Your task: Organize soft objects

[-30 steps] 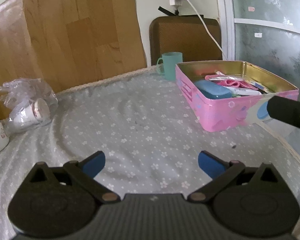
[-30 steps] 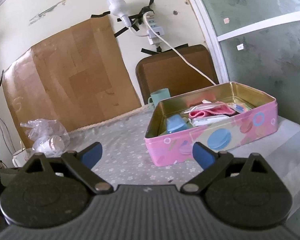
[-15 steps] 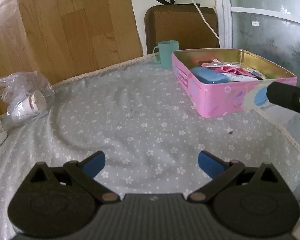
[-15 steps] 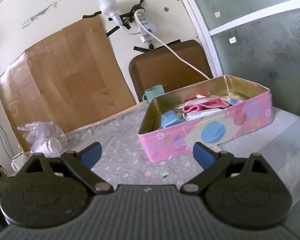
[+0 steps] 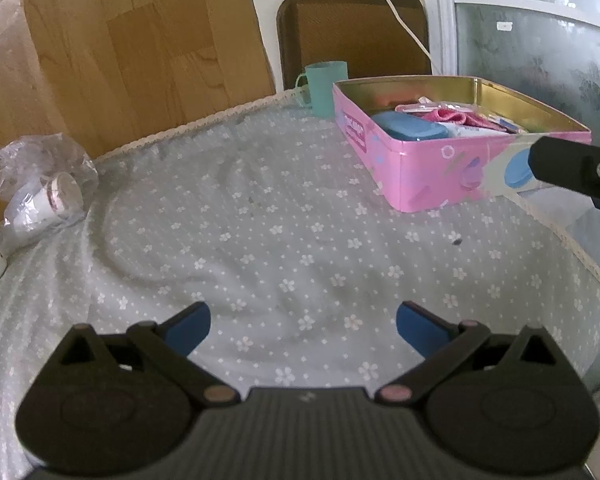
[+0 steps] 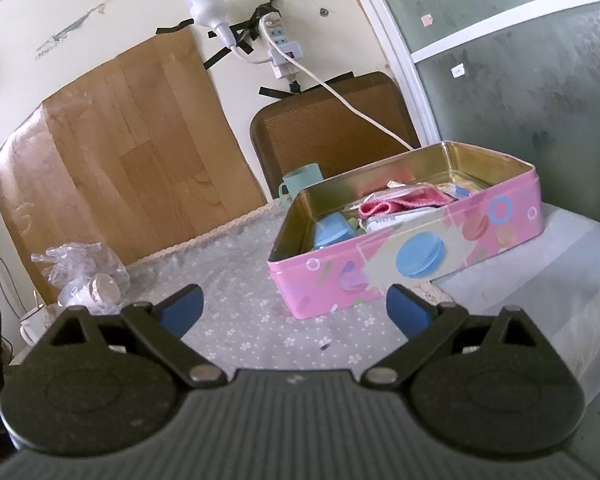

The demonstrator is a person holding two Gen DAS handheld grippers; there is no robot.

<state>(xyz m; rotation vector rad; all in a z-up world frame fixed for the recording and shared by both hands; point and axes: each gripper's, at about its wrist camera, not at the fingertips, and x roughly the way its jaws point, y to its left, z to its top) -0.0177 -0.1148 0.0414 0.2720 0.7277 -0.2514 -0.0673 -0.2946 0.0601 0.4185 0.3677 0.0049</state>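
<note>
The left gripper (image 5: 303,322) is held above the flowered tablecloth (image 5: 260,216) with its blue-tipped jaws spread wide and nothing between them. The right gripper (image 6: 295,306) is likewise held with its jaws wide apart and empty, pointed at the pink tin (image 6: 404,256); part of it is seen at the right edge of the left wrist view, in front of the tin's near corner. The tin is set on the far right part of the table, lid off. Inside it, a pink cloth (image 6: 396,205) is lying among a blue case (image 6: 332,230) and white packets. A teal cup (image 5: 326,88) is placed just behind the tin. A crumpled plastic bag (image 5: 40,184) with a paper cup is seen at the far left.
</note>
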